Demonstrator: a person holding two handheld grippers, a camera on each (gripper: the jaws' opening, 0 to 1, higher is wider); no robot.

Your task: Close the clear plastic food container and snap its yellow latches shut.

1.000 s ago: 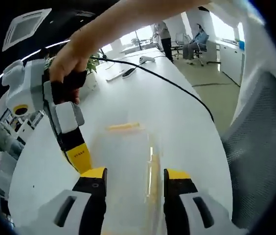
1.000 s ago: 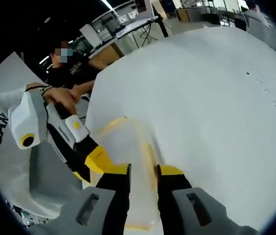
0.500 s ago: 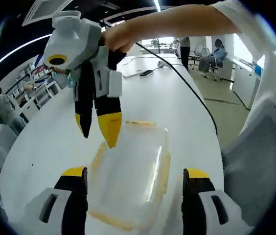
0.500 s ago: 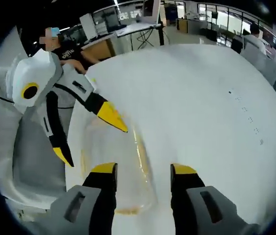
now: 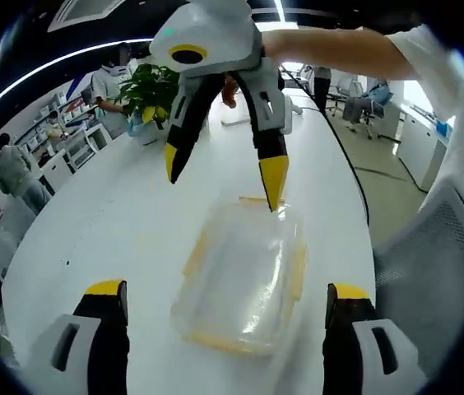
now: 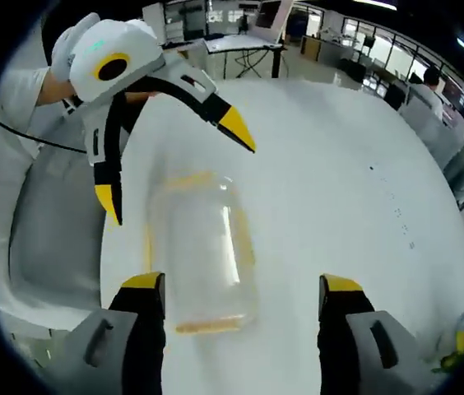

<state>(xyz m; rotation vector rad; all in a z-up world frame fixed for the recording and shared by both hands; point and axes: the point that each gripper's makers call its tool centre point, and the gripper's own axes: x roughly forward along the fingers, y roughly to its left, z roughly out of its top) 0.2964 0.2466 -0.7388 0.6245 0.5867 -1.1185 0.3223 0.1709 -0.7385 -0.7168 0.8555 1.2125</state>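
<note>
No text, label, brand mark or number can be read in either view. The clear plastic food container with yellow latches [image 5: 244,284] carries no legible print, and the distant office shelves and screens are too small and blurred to make out

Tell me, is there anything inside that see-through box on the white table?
Nothing shows inside the clear container: the white table shows through its walls. Glare on the lid could still hide something small or flat.

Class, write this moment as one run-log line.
left gripper: open | right gripper: open | container: lid on, free on table | both hover above
</note>
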